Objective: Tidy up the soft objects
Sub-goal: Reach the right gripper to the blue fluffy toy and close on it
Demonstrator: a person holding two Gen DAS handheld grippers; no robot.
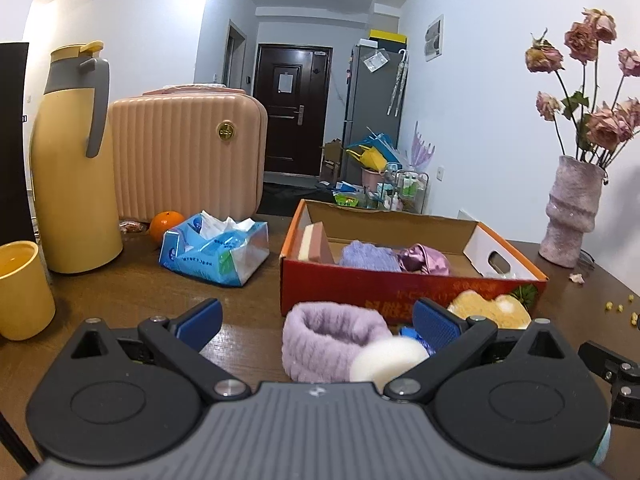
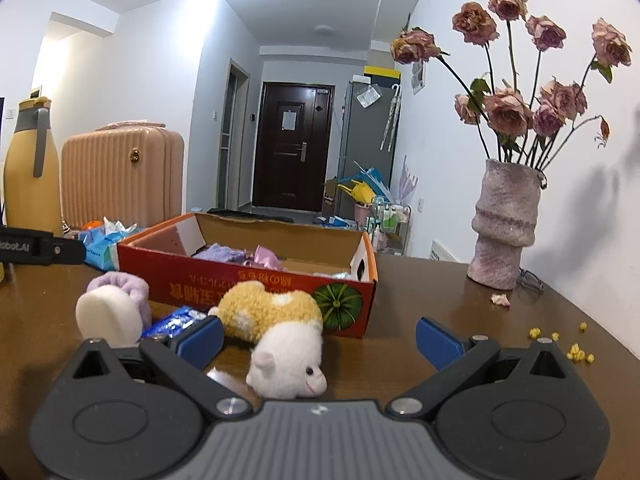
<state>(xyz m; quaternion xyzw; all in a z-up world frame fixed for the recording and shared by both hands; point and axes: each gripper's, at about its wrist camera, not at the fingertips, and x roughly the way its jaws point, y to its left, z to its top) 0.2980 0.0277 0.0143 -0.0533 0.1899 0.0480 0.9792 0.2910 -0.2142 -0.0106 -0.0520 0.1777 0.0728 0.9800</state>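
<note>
- Red-and-orange open cardboard box (image 2: 256, 280): the landmark, standing on the brown wooden tabletop (image 2: 420, 292); inside lie a lilac knitted cloth (image 1: 370, 256) and a shiny pink satin piece (image 1: 426, 258), touching each other.
- Yellow-and-white plush animal (image 2: 276, 320): lying on its side just in front of the box's printed wall, its white head nearest the camera.
- Fluffy lilac headband (image 1: 328, 336): in front of the box, toward its left end; a round white sponge (image 1: 386, 362) leans against it.
- Small blue foil packet (image 2: 176, 322): on the tabletop between the sponge and the plush animal.
- Left gripper (image 1: 316, 320): fingers spread wide, empty, with the headband and sponge between them.
- Right gripper (image 2: 320, 336): fingers spread wide, empty, with the plush animal's head between them.
- Blue plastic tissue pack (image 1: 216, 250): left of the box, beside an orange (image 1: 166, 224).
- Pink ribbed suitcase (image 1: 186, 156) and yellow thermos jug (image 1: 74, 168): farther left of the box.
- Rough pink vase of dried roses (image 2: 502, 224): right of the box, well apart.
</note>
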